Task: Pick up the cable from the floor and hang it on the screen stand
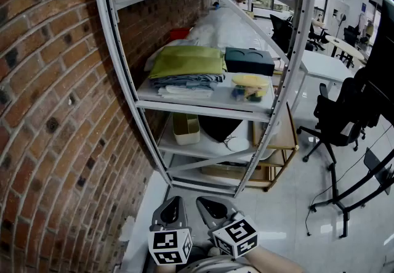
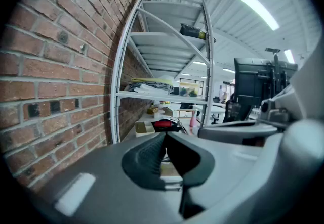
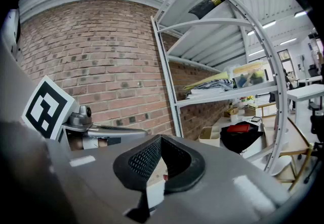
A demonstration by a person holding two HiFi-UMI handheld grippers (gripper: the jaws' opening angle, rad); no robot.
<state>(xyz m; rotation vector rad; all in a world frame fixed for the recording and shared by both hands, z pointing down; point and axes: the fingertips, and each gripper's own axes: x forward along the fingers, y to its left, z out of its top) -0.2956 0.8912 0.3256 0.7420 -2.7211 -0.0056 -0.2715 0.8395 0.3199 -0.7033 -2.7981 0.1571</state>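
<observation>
My two grippers hang close together at the bottom of the head view, pointing at the shelf rack. The left gripper (image 1: 174,203) is shut with nothing between its pads, and its own view shows its jaws (image 2: 164,138) pressed together. Just right of it, the right gripper (image 1: 208,204) is also shut and empty, its jaws (image 3: 161,141) meeting. The black screen stand (image 1: 345,195) rises at the far right, with its dark screen (image 1: 383,74) at the frame edge. A thin black cable (image 1: 315,207) lies on the pale floor beside the stand's foot, well away from both grippers.
A white metal shelf rack (image 1: 212,108) stands against the brick wall (image 1: 55,118), holding folded cloth, a black box and bins. A black office chair (image 1: 335,118) is between the rack and the stand. Desks and chairs fill the far room.
</observation>
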